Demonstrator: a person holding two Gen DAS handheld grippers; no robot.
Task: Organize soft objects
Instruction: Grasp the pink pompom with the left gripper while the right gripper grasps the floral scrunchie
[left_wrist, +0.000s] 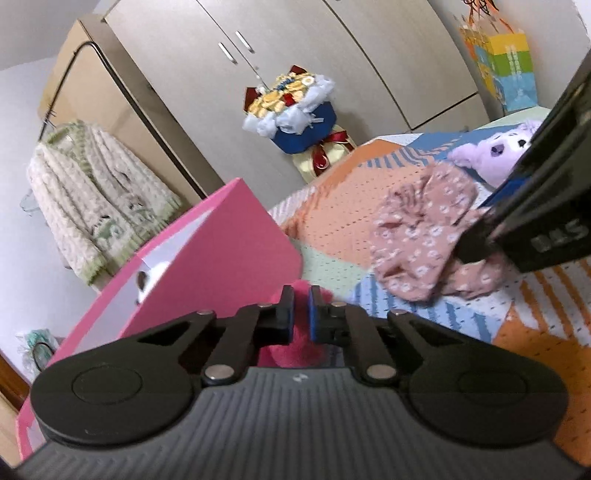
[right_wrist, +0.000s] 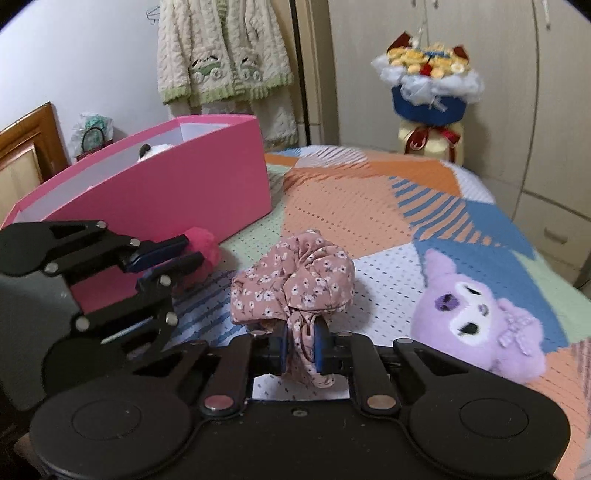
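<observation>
While the left gripper (right_wrist: 192, 254) pinches a fluffy pink pom-pom (right_wrist: 205, 249), the right gripper (right_wrist: 300, 341) pinches a pink flowery scrunchie (right_wrist: 295, 280). Both grippers are squeezed nearly closed on their soft things.

All of this sits on a bed (right_wrist: 369, 206) with a cover of orange, blue, green and white patches. A big pink box (right_wrist: 177, 184) stands on the bed near its far left edge. Its top is open. Something small, white and black peeks over its rim, but I cannot tell what it is. The pom-pom is just beside the front wall of the box, low down by the cover. The scrunchie lies bunched up in the middle of the bed, with one fold caught between the right gripper's blue pads (right_wrist: 320, 343).

A purple plush toy (right_wrist: 476, 314) with big eyes lies on its side toward the right edge of the bed, near the scrunchie but not touching it.

Past the far end of the bed stands a bunch of flowers (right_wrist: 428, 88) in blue wrap with a red ribbon, in front of a tall wardrobe (right_wrist: 498, 92). A cream knitted cardigan (right_wrist: 221, 55) hangs behind the box.
</observation>
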